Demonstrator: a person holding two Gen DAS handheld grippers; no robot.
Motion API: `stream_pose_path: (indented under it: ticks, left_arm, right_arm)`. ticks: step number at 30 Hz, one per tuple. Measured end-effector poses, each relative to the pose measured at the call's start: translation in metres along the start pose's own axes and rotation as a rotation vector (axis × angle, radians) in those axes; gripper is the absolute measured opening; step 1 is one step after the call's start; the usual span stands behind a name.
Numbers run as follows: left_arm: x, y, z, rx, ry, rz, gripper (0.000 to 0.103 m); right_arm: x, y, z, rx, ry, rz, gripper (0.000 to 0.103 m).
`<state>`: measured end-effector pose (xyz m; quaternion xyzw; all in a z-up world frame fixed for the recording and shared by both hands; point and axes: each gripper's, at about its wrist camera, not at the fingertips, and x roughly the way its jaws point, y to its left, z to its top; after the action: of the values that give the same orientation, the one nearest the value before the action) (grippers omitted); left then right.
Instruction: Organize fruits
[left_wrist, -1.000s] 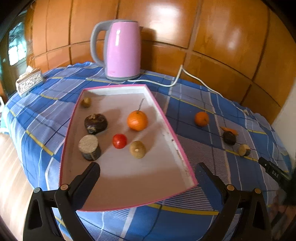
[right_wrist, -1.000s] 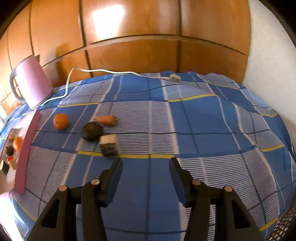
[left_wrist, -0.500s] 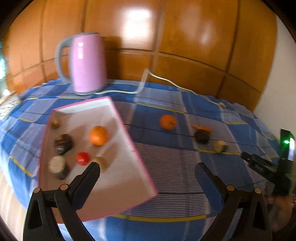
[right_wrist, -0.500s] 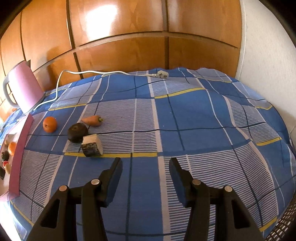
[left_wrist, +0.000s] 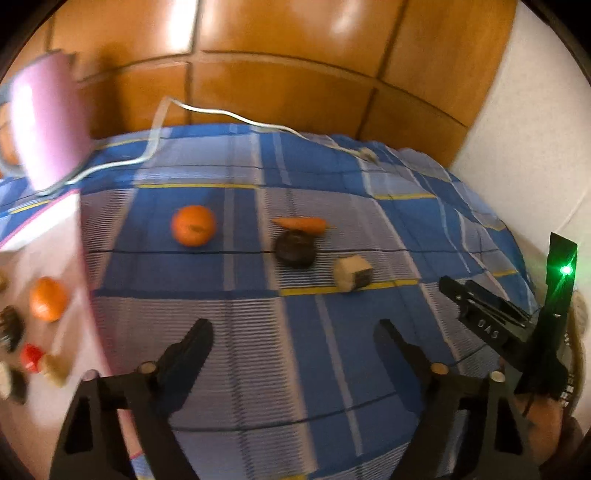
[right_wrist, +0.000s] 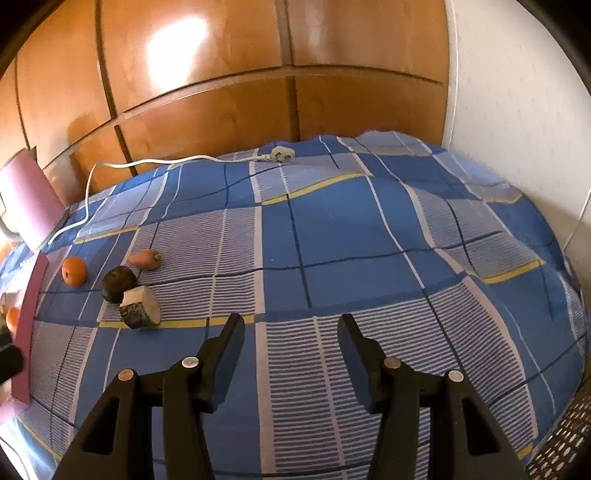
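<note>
Reaching toward loose fruit | left gripper was seen empty, jaws just narrowed | orange lay right of pink tray | judged firm, rollable; best gripped across middle | right gripper part-open, empty.

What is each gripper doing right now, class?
Left gripper: open, empty, jaws just been closing.
Right gripper: open, empty.
</note>
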<state>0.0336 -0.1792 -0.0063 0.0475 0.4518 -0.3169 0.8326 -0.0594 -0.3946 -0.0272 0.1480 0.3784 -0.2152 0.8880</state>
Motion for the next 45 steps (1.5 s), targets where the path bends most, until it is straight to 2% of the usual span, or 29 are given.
stream_pose_path:
  ticks: [3,7,8,10,12,15,17,18,20,23,27,32,35,36,40,45]
  left_arm:
    - [0.014,-0.013,0.008,0.005,0.021,-0.042,0.082]
    - [0.032,-0.032,0.019,0.03,0.036,-0.054,0.079]
    - [0.038,-0.036,0.021,0.031,0.043,-0.053,0.078]
    - [0.051,-0.041,0.027,0.025,0.058,-0.048,0.069]
    - [0.061,-0.042,0.031,0.01,0.066,-0.019,0.062]
    - [0.077,-0.042,0.035,-0.026,0.087,-0.006,0.061]
    - [0.087,-0.043,0.035,-0.027,0.103,0.003,0.053]
    - [0.091,-0.042,0.033,-0.03,0.118,-0.003,0.039]
    - [0.089,-0.04,0.03,-0.029,0.098,-0.013,0.03]
    - [0.078,-0.032,0.022,-0.036,0.087,-0.031,0.029]
    - [0.051,-0.023,0.003,-0.001,0.051,-0.012,0.028]
    - [0.022,-0.017,-0.03,0.089,0.012,0.06,0.028]
    - [0.019,-0.012,-0.046,0.112,0.005,0.071,0.028]
    - [0.022,-0.009,-0.049,0.098,0.022,0.065,0.027]
    - [0.02,0.002,-0.051,0.026,0.006,0.016,0.027]
    - [0.021,0.0,-0.054,0.031,-0.009,0.006,0.027]
  right_arm:
    - [0.001,-0.004,0.001,0.014,0.0,0.003,0.053]
    - [0.001,-0.008,0.003,0.024,0.0,0.008,0.053]
    - [0.001,-0.009,0.003,0.027,-0.001,0.008,0.053]
    - [0.001,-0.012,0.004,0.033,-0.003,0.007,0.053]
    - [0.001,-0.014,0.004,0.042,0.0,0.01,0.053]
    - [0.001,-0.015,0.004,0.046,0.005,0.012,0.053]
    - [0.002,-0.016,0.004,0.049,0.009,0.014,0.053]
    - [0.002,-0.016,0.003,0.052,0.011,0.016,0.053]
    - [0.003,-0.016,0.003,0.051,0.013,0.017,0.053]
    - [0.004,-0.015,0.002,0.043,0.014,0.016,0.053]
    - [0.004,-0.015,0.002,0.041,0.011,0.015,0.053]
    - [0.003,-0.011,0.002,0.027,0.009,0.027,0.053]
    - [0.003,-0.004,0.004,0.014,0.018,0.065,0.053]
    - [0.003,0.0,0.006,0.009,0.024,0.091,0.053]
    - [0.004,0.013,0.012,-0.015,0.055,0.165,0.053]
    - [0.01,0.035,0.021,-0.068,0.102,0.235,0.053]
